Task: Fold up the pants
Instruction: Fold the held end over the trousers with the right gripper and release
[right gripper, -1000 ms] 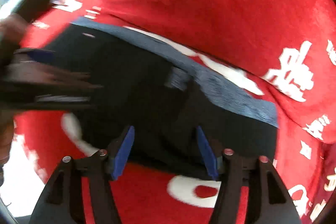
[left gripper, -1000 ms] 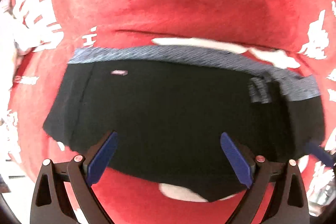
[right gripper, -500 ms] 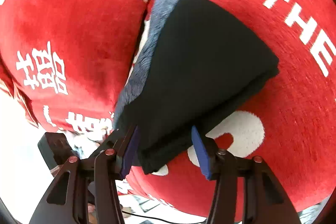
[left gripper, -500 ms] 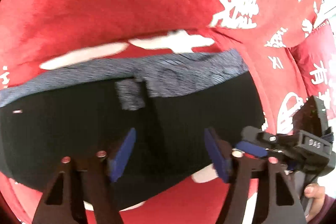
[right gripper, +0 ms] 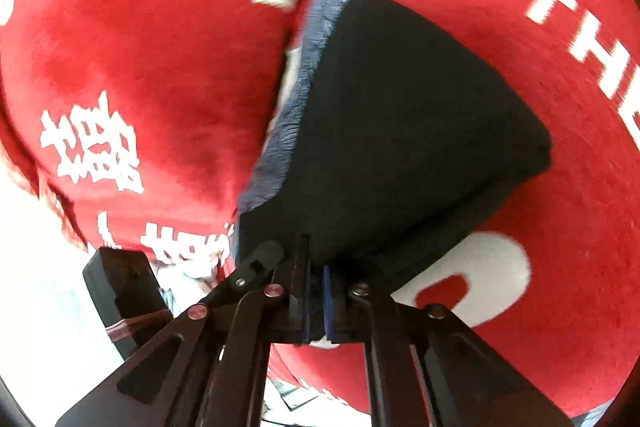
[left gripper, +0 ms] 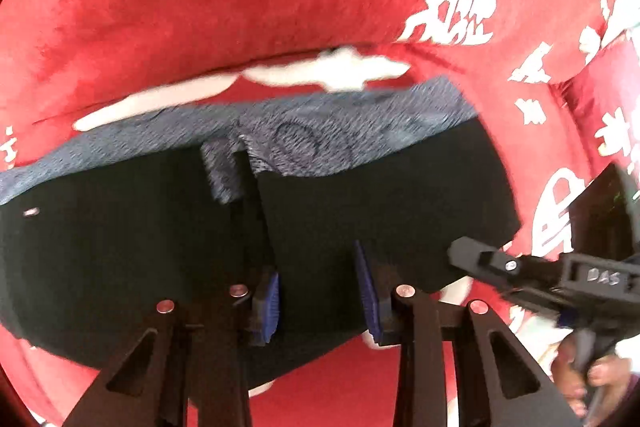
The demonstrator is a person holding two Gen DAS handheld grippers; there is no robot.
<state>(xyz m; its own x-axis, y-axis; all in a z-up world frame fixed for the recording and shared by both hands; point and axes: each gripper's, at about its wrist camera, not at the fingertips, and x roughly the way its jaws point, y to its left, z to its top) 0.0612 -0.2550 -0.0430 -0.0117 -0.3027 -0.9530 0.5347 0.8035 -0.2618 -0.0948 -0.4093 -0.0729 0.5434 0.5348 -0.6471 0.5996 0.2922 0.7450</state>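
We are at a late fold. The black pants (left gripper: pixel 160 259) lie already doubled into a thick pad on the red blanket (left gripper: pixel 200 7), their grey waistband (left gripper: pixel 280 131) running along the 12 o'clock edge in the left wrist view. Our left gripper (left gripper: pixel 318 291) sits low over the near hem at 6 o'clock, its blue pads part-way closed with dark cloth between them, though we cannot tell whether they have yet bitten. Our right gripper (right gripper: pixel 316 307) has its pads drawn almost together on the corner of the pants (right gripper: pixel 400 131) at 6 o'clock of its own view, so we judge it is gripping that corner; in the left view it shows at 3 o'clock, at the right end of the cloth.

Next, we judge, both grippers must hold the near edge firmly, lift together and carry it toward the waistband, keeping level so the stacked layers do not slide apart.
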